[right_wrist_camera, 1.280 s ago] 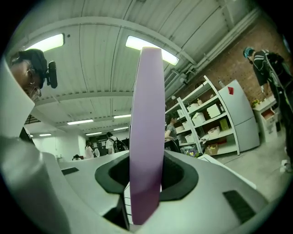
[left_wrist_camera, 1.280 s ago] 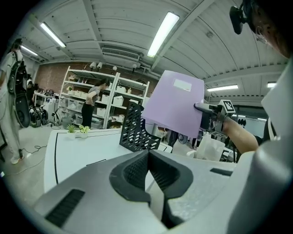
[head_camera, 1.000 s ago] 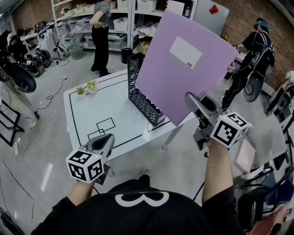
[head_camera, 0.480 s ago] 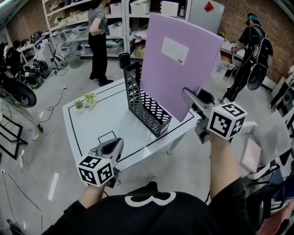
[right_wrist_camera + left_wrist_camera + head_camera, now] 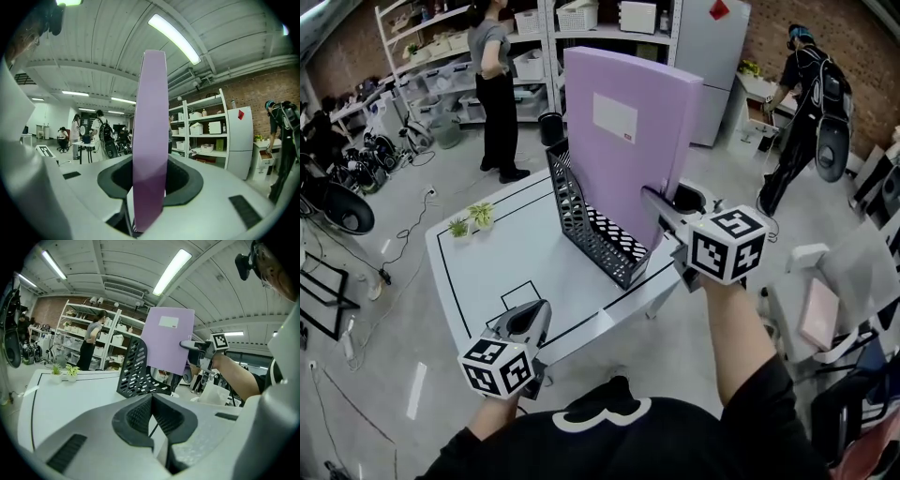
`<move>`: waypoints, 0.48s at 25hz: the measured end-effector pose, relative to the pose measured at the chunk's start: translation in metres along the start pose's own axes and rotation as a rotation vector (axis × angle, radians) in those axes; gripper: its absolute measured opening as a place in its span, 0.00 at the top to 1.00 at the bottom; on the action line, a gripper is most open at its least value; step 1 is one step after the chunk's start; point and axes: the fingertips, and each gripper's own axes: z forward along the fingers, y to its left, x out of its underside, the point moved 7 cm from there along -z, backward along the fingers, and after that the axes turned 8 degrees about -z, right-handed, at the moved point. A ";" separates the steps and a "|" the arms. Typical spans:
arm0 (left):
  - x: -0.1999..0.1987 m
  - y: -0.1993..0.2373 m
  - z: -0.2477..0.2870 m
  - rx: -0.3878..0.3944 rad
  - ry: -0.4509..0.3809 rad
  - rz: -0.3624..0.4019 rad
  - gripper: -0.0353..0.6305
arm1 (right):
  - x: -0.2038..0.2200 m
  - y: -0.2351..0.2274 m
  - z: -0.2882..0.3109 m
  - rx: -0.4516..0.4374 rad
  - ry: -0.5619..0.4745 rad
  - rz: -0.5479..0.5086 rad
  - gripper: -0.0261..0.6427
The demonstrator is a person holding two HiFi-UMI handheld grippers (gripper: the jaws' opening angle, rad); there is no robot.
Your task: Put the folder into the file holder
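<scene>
Worktop (image 5: 492,267): white, marked with black lines. It lies ahead of me and slightly to my left.

Folder (image 5: 619,141): a lilac sheet with a white label, and the biggest loose thing here. It stands nearly upright with its long axis close to vertical, leaning a little away from me at the top. It is off the worktop and rides in the air over the holder's right side. In the left tongs' view its lower edge sits above the holder's floor, so I judge it not yet seated.

File holder (image 5: 581,220): black perforated mesh, standing on the worktop. Its tall back is at the far end and its low lip is at the near-right end, towards my right arm. Its open channel runs far-left to near-right, and the folder's face runs roughly along that same line. The two look close to parallel, but I cannot tell how exactly.

Right tongs (image 5: 662,204): clamped on the folder's near edge, low down. Their own view shows the folder edge-on between the pads, rising straight up. The holder lies just left of and below these tongs, so I judge the coming move to be downward with a small shift left.

Left tongs (image 5: 528,317): closed on nothing and held low at the worktop's near edge, well apart from the holder. The right arm is much the nearer.
</scene>
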 end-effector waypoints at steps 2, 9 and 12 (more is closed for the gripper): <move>0.002 0.004 0.001 -0.005 0.002 -0.005 0.94 | 0.010 0.003 0.007 0.006 0.007 -0.014 0.73; 0.008 0.016 -0.002 -0.024 -0.007 -0.021 0.94 | 0.051 0.014 0.024 0.012 -0.008 -0.015 0.73; 0.011 0.020 -0.003 -0.035 -0.005 -0.031 0.94 | 0.066 0.017 0.029 0.025 -0.029 -0.023 0.73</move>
